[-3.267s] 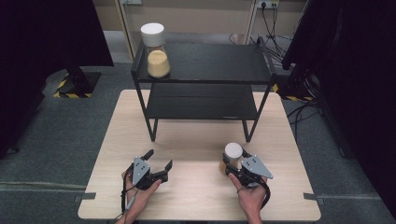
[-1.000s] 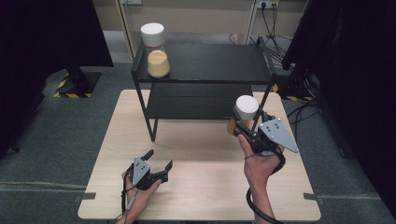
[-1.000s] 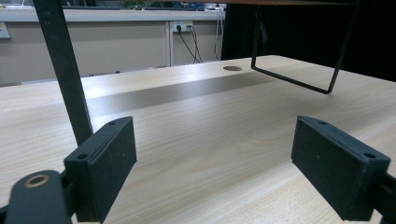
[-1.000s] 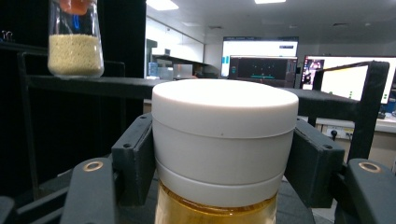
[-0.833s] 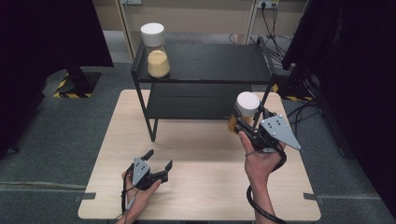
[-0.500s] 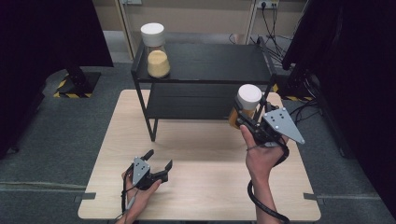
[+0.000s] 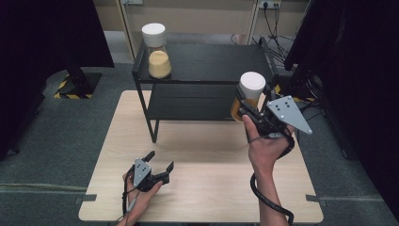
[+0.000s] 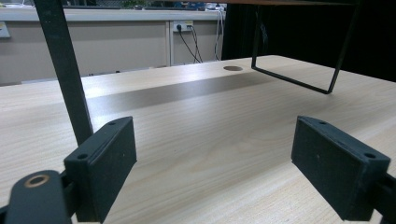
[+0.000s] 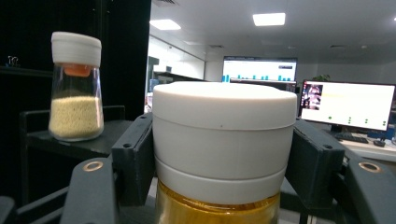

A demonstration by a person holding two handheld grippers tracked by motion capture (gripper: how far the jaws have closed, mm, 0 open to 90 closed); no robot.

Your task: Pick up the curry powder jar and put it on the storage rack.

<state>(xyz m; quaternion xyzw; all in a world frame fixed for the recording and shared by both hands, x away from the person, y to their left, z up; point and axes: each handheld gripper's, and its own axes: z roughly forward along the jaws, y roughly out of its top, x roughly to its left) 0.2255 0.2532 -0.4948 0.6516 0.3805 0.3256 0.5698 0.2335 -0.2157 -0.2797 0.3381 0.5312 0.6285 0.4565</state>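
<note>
Right gripper (image 7: 248, 106) clamps the white-lidded jar (image 7: 248, 92) beside the black shelf (image 7: 207, 61); left gripper (image 7: 157, 165) gapes wide, well below it.

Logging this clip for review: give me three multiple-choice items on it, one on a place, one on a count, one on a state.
1. Where does the pale-filled jar stand?
A. shelf top
B. table
C. floor

2. How many white-lidded jars are there?
A. one
B. two
C. three

3. How is the left gripper?
A. open
B. shut on a jar
C. shut on a cable

A: it stands at the left end of the shelf top.
B: that jar, plus the amber jar in the right gripper.
A: its jaws stand wide apart over the table.
</note>
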